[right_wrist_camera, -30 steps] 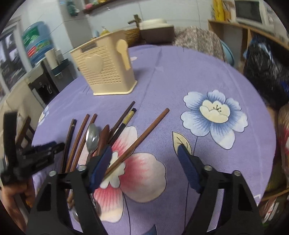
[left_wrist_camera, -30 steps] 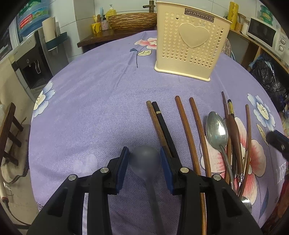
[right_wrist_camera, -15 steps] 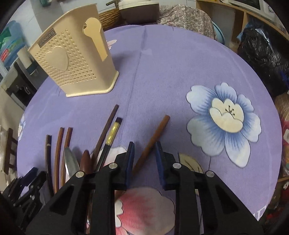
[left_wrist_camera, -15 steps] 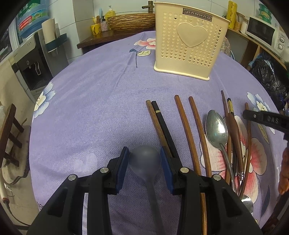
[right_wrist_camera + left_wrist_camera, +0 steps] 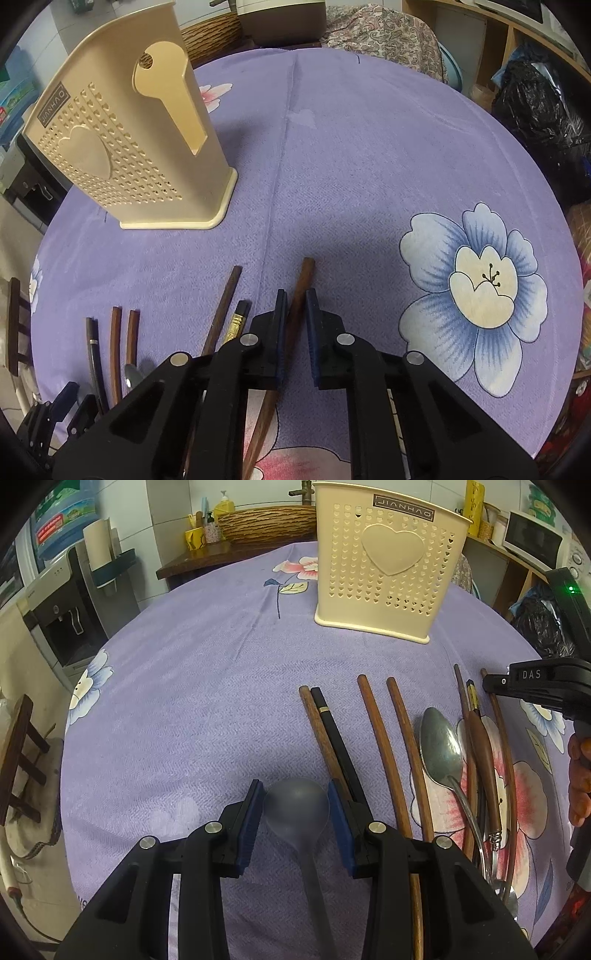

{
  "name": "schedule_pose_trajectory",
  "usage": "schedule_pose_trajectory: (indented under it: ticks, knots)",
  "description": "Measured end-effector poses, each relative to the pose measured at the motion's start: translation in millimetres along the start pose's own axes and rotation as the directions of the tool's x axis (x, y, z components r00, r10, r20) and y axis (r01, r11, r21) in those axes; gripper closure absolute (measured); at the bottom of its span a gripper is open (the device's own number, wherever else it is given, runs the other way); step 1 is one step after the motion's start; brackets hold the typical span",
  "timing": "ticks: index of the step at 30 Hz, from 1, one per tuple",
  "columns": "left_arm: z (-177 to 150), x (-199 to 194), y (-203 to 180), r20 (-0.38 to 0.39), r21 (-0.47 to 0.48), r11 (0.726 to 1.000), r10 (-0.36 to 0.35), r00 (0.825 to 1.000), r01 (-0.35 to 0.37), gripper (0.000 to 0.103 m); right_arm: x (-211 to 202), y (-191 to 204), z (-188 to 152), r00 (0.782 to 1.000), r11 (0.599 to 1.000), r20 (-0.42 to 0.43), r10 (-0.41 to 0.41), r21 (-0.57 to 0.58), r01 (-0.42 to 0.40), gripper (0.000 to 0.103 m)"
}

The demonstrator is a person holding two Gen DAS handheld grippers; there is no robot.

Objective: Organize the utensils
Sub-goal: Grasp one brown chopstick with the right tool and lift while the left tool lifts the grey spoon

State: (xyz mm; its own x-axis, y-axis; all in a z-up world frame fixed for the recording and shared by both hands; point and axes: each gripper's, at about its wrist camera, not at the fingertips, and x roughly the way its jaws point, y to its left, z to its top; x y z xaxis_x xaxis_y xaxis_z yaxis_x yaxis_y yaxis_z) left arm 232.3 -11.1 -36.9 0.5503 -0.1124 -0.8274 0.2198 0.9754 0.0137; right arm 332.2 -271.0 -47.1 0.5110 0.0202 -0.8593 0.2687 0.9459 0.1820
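— What's each hand-held gripper got?
— The left hand-held gripper clasps a translucent grey plastic spoon; the right hand-held gripper pinches a brown wooden chopstick lying on the purple-clothed table.

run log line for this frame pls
left gripper: shut on grey spoon | right gripper: shut on brown chopstick | holder: upright, empty-looking

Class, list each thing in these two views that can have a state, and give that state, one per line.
Left hand-held gripper: closed on the translucent spoon.
Right hand-held gripper: shut on a brown chopstick.
Cream utensil holder: upright, contents hidden.
Metal spoon: flat on the tablecloth, bowl up.
Other chopsticks: lying flat.
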Motion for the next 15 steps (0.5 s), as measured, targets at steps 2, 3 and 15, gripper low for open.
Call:
schedule_pose_trajectory:
  ticks: [2,3,15]
  knots:
    - [0.4,0.8,-0.2,0.002,0.000,1.000,0.003,1.000,-0.003,0.067,-0.8,-0.2,-1.1,1.000,1.000,0.002,0.009,-0.002,-0.009,0.092]
    - [0.8,1.3,-0.5,0.004,0.002,1.000,0.006,1.000,-0.006,0.067,-1.2,-0.3,-1.6,1.000,1.000,0.003,0.016,-0.004,-0.016,0.092]
    - [13.5,-20.4,18.2,0.108,-0.065,0.998,-0.018,0.994,0.026,0.067,-59.3,12.2,5.5,0.982,0.989,0.156,0.102,-0.118,-0.083,0.093]
